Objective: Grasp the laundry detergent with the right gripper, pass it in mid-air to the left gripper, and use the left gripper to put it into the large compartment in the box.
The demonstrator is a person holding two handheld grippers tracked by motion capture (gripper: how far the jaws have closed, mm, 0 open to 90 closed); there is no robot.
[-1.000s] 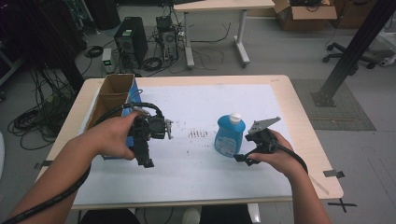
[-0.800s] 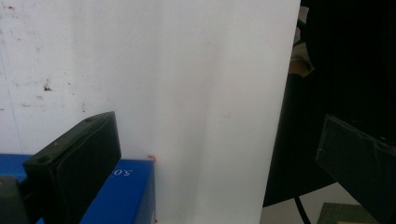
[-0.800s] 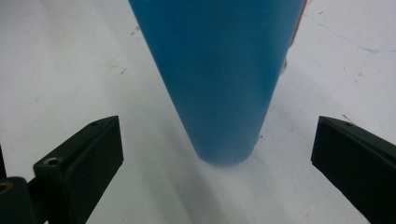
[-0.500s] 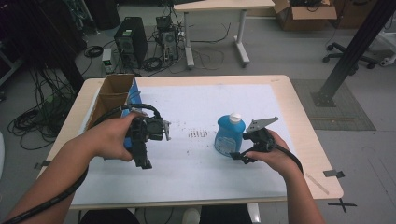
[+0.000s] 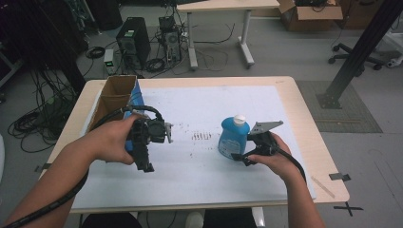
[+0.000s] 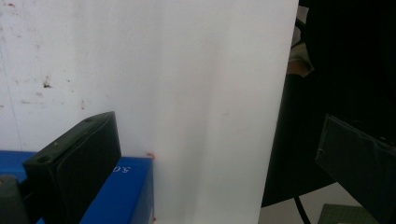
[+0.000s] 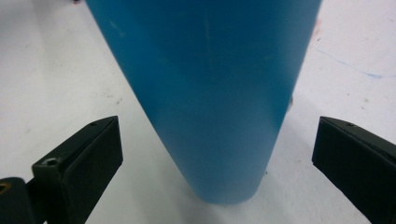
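Approaching the upright blue bottle (image 5: 233, 137) from three o'clock, right gripper (image 7: 212, 154) wide to straddle it; left gripper (image 6: 215, 154) idling wide above the worktop (image 5: 199, 175).

You get even overhead room light in the high view, the white table sheet (image 5: 209, 109) bright at centre, the upper left corner sinking into dark. Soft, short shadows sit under your hands. In the left gripper view the sheet nearly glares white while the right third falls black. In the right gripper view the bottle (image 7: 210, 88) looms soft-focused, a faint shadow at its base; jaws are slightly blurred.
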